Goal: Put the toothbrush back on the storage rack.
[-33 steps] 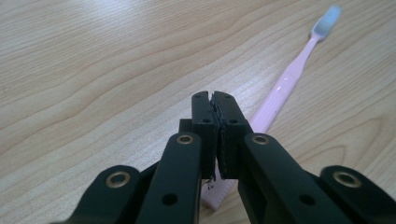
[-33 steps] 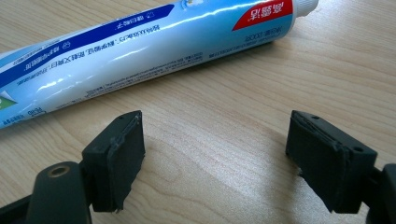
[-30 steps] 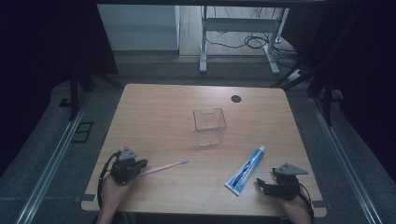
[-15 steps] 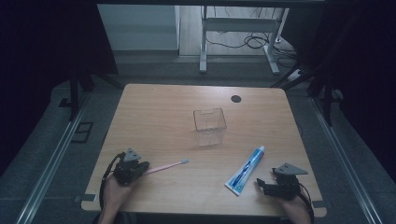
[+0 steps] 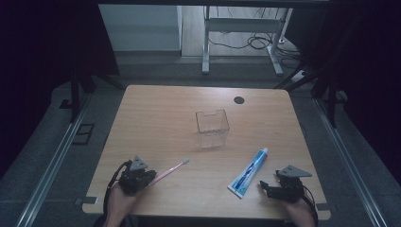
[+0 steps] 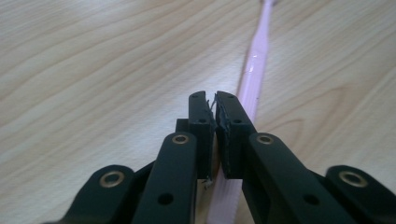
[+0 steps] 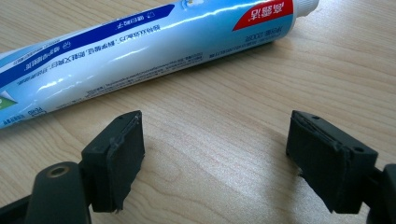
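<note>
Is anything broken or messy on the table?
Nothing stands out. The pink toothbrush and the toothpaste tube lie flat and whole on the table, the clear box stands upright and empty, and nothing is spilled.

a clear, square-sided plastic container [image 5: 212, 128] stands upright near the middle of the light wooden table [image 5: 156, 118], open at the top. a small round black disc [image 5: 239, 100] lies flat toward the far edge of the table, well apart from the container. beyond the table, a grey metal stand [image 5: 241, 28] rests on the floor with black cables [image 5: 250, 42] coiled beside it.
</note>
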`<state>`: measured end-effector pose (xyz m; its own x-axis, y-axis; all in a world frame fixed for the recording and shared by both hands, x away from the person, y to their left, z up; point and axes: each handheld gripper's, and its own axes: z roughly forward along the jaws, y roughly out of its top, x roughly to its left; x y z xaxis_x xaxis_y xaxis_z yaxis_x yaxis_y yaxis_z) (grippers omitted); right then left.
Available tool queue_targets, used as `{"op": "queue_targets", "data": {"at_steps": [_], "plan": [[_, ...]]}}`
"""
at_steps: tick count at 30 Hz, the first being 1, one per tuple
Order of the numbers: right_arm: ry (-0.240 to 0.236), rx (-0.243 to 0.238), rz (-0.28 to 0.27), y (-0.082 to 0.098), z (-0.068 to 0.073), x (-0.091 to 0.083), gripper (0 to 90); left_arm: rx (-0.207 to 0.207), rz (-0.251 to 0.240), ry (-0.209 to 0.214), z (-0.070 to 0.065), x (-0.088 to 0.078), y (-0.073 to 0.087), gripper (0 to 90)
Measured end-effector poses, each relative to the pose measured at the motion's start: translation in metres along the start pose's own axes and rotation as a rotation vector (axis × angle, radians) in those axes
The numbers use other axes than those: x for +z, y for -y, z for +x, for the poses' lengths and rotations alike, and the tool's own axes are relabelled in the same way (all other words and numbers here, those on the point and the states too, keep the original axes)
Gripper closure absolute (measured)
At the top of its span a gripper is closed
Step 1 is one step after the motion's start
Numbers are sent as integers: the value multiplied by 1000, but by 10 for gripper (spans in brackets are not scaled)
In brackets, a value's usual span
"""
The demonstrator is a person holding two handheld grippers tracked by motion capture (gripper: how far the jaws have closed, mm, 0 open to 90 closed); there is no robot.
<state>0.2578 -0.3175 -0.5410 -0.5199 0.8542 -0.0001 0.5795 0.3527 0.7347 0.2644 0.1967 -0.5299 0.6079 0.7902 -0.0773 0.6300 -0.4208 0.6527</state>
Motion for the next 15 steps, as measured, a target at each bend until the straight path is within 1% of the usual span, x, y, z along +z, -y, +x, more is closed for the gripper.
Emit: {"op": "queue_targets", "data": {"at_steps": [3, 4, 5, 9, 11, 12, 14, 15], "plan": [[0, 0, 0, 0, 0, 0, 190, 1, 5, 8, -6, 1, 1, 843], [-1, -2, 0, 0, 0, 0, 190, -6, 6, 19, -11, 1, 1, 843], [-1, -2, 0, 0, 0, 0, 190, -6, 6, 19, -11, 1, 1, 842], [-1, -2, 0, 0, 0, 0, 190, 0, 14, 30, -21, 3, 0, 843], [0, 0, 0, 0, 0, 0, 190, 4, 16, 24, -23, 4, -1, 844], [0, 0, 1, 0, 0, 0, 189, -3, 17, 29, -22, 5, -2, 834], [0, 0, 0, 0, 0, 0, 189, -3, 17, 28, -21, 4, -3, 817], [0, 0, 0, 0, 0, 0, 189, -12, 19, 33, -21, 3, -5, 817]]}}
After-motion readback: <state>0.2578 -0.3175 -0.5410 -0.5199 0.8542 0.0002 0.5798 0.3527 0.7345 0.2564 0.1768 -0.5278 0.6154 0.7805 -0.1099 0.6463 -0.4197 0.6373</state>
